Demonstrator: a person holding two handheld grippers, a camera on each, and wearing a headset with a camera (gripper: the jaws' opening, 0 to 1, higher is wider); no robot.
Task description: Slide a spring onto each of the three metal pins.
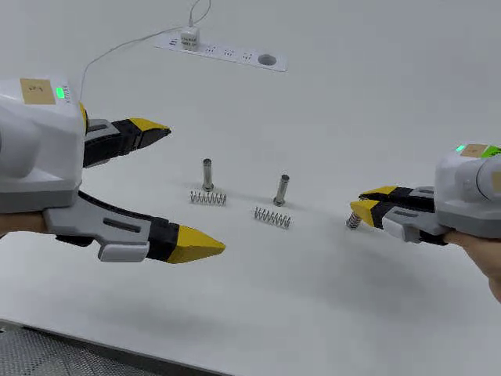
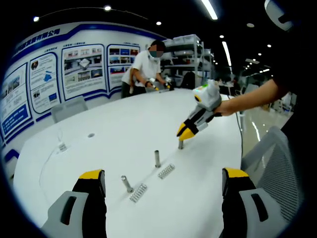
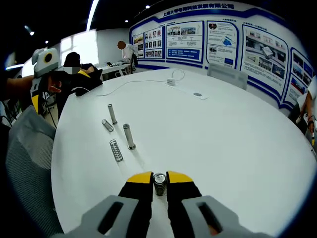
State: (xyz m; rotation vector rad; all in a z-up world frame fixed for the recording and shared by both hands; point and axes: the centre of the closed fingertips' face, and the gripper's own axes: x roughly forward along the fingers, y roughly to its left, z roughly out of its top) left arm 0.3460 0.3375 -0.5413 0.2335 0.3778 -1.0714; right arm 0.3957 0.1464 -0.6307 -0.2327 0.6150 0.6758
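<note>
Two bare metal pins [image 1: 207, 173] [image 1: 282, 189] stand upright mid-table. A loose spring lies in front of each, one at the left [image 1: 207, 198] and one at the right [image 1: 272, 217]. To their right, my right gripper [image 1: 365, 207] is low over the table, shut on a third spring [image 1: 354, 222]. In the right gripper view that spring [image 3: 159, 184] stands upright between the yellow fingertips [image 3: 140, 179], with a round metal top showing inside its coils. My left gripper [image 1: 183, 188] hovers left of the pins, wide open and holding nothing. Its own view looks over the pins [image 2: 157, 158] [image 2: 127, 183].
A white power strip [image 1: 223, 51] with a plugged charger [image 1: 189, 37] and cable lies at the table's far side. The table's front edge [image 1: 78, 338] runs along the bottom left. Two people [image 2: 148, 69] work at the far end, and a grey chair [image 2: 277, 153] stands beside the table.
</note>
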